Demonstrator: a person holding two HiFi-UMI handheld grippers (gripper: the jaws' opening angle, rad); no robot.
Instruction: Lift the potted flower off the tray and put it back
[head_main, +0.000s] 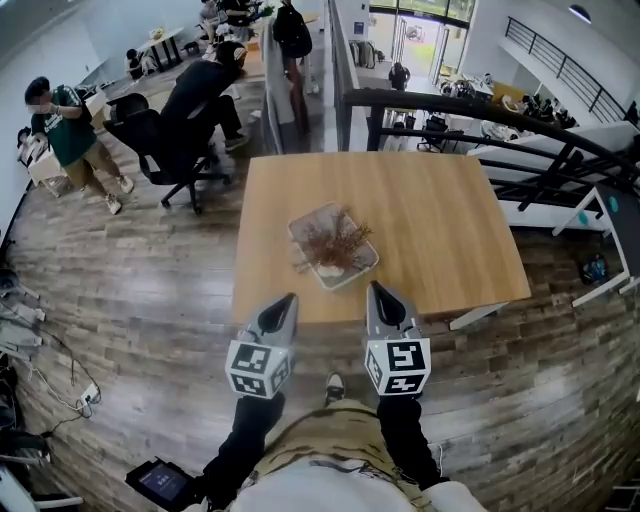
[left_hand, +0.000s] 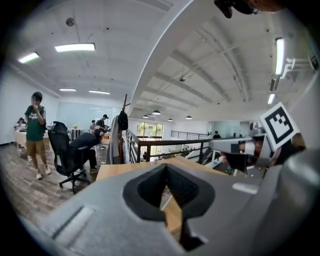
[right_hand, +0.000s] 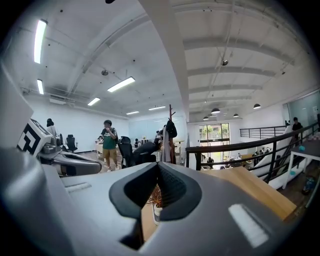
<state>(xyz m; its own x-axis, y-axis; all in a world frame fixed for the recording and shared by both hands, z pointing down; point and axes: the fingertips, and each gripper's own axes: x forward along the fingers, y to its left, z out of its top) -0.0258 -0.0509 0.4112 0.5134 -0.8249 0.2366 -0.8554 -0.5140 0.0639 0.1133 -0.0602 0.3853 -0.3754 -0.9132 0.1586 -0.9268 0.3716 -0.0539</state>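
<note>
It was an open-plan office on an upper level. A light wooden table (head_main: 430, 240) stood on plank flooring (head_main: 130, 290). At ten o'clock from it a person (head_main: 205, 85) sat bent forward beside a black swivel chair (head_main: 150, 140), and at nine o'clock another person in a green shirt (head_main: 70, 135) stood. A black railing (head_main: 480, 110) ran at one o'clock, with more workstations (head_main: 545, 100) beyond it. Long strip lights (left_hand: 75, 47) lined the white ceiling.

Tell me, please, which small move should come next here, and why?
Probably move the right hand-held gripper forward over the table toward the potted flower, opening it on the way. It and the left hand-held gripper are both shut, empty and short of the pot, which stands on its tray.
</note>
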